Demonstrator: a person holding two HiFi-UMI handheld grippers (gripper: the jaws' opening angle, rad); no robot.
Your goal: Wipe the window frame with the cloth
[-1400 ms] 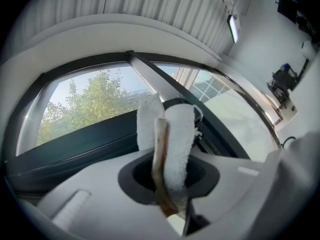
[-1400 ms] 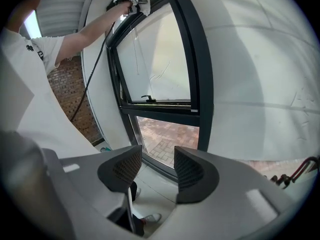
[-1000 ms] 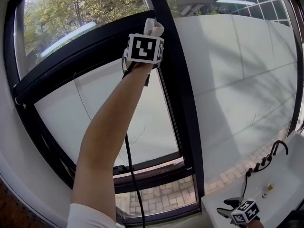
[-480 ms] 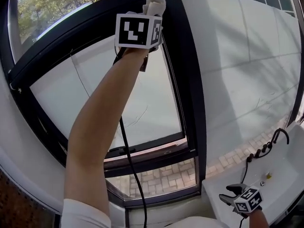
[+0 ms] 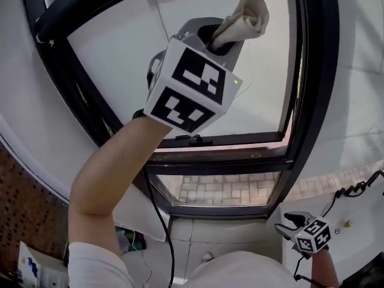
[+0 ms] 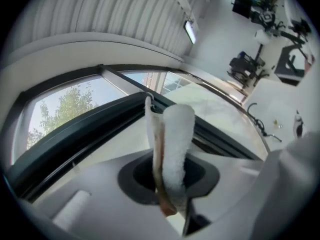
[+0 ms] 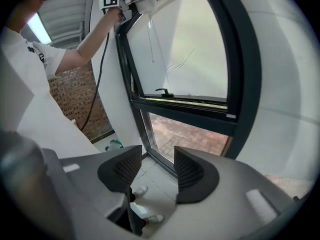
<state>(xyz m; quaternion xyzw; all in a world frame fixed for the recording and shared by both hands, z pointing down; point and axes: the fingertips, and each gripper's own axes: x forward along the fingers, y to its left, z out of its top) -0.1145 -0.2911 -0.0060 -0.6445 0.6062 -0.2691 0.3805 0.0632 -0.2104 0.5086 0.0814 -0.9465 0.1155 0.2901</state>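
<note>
Gripping the cloth [image 5: 246, 15] upright in clamped jaws, the raised left gripper [image 5: 223, 39] aims it at the dark window frame [image 6: 75, 136] slanting just beyond, while the right gripper [image 5: 292, 222] hangs low, jaws apart, empty.

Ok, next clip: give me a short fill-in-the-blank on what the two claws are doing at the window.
1. The left claw is ____ on the rolled off-white cloth.
2. The right claw, held low, is ____ and holds nothing.
3. The bare arm raised toward the black window frame is the person's ____ arm.
Missing words: shut; open; left.
</note>
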